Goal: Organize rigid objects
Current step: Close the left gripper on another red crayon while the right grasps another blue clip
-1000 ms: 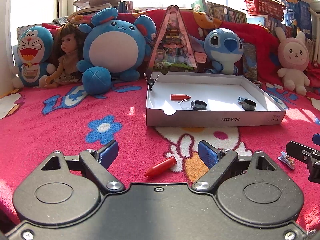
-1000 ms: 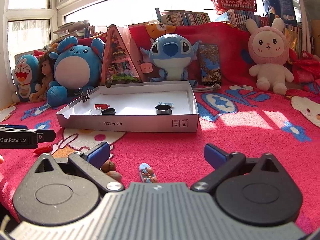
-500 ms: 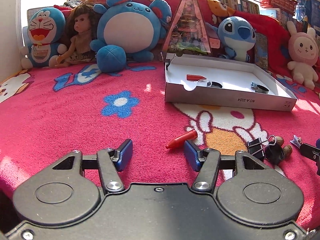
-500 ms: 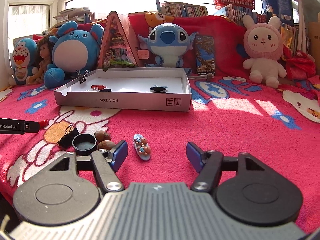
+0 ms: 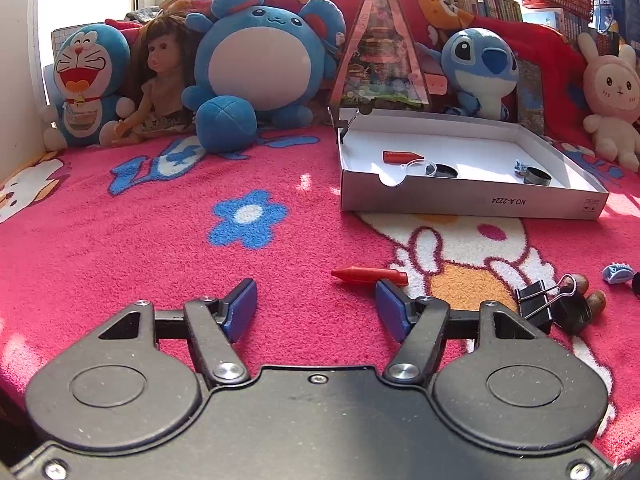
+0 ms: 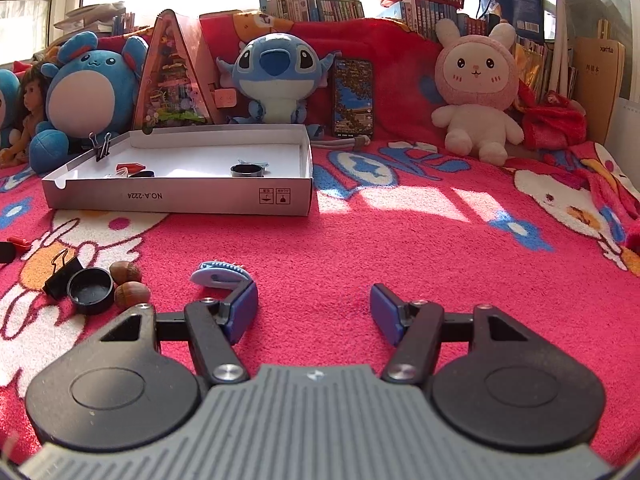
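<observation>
I held both tongs wide and empty: the left tongs low beside the red crayon on the blanket, the right tongs by the blue clip, presumably to carry each into the white box

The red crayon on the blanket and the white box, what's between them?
Only bare blanket with a cartoon bunny print lies between the red crayon and the white box; the left wrist view shows it.
</observation>
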`<state>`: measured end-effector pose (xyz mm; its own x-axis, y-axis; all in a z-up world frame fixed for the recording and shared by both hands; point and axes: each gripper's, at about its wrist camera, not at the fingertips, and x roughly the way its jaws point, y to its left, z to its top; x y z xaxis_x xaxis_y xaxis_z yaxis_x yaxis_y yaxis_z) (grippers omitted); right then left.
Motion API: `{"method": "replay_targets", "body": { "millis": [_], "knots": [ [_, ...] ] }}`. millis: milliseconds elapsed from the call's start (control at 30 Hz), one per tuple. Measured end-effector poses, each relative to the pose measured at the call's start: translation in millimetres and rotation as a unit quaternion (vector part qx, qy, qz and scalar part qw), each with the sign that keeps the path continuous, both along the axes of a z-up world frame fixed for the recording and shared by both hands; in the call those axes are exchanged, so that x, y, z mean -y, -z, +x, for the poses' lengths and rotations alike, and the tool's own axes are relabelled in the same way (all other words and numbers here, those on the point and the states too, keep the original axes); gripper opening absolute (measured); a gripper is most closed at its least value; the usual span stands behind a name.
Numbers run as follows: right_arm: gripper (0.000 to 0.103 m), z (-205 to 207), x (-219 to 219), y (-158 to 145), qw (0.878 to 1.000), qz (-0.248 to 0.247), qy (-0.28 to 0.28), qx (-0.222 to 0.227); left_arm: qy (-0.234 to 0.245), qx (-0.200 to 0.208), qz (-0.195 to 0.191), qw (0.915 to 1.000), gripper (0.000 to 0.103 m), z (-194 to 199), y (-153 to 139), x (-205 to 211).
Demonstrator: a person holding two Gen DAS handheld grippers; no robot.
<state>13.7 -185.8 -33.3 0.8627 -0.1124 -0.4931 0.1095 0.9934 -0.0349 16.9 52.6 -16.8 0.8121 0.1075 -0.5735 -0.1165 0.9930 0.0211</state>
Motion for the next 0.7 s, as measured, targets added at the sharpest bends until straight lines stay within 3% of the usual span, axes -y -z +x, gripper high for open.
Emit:
{"method": "replay_targets", "body": {
  "millis": [200,433,533,700],
  "knots": [
    [0.074,-8.6,-6.1,-1.4,0.999,0.045,-0.005,0.023,0.025,0.003,0.005,0.9997,0.074,1.3,1.0,16.8],
    [0.075,-7.3,-27.0,2.4,0.998,0.06,-0.012,0.03,0.038,0.008,0.002,0.9993,0.073,6.0,1.1,24.8],
    [0.076,-5.1,-32.6,4.5,0.997,0.071,-0.001,0.029,0.042,0.009,0.0,0.9991,0.068,6.4,1.0,25.9],
    [0.078,-3.6,-46.4,4.8,0.997,0.056,0.027,0.041,0.046,0.009,-0.016,0.9988,0.048,6.2,0.0,23.8]
  ]
}}
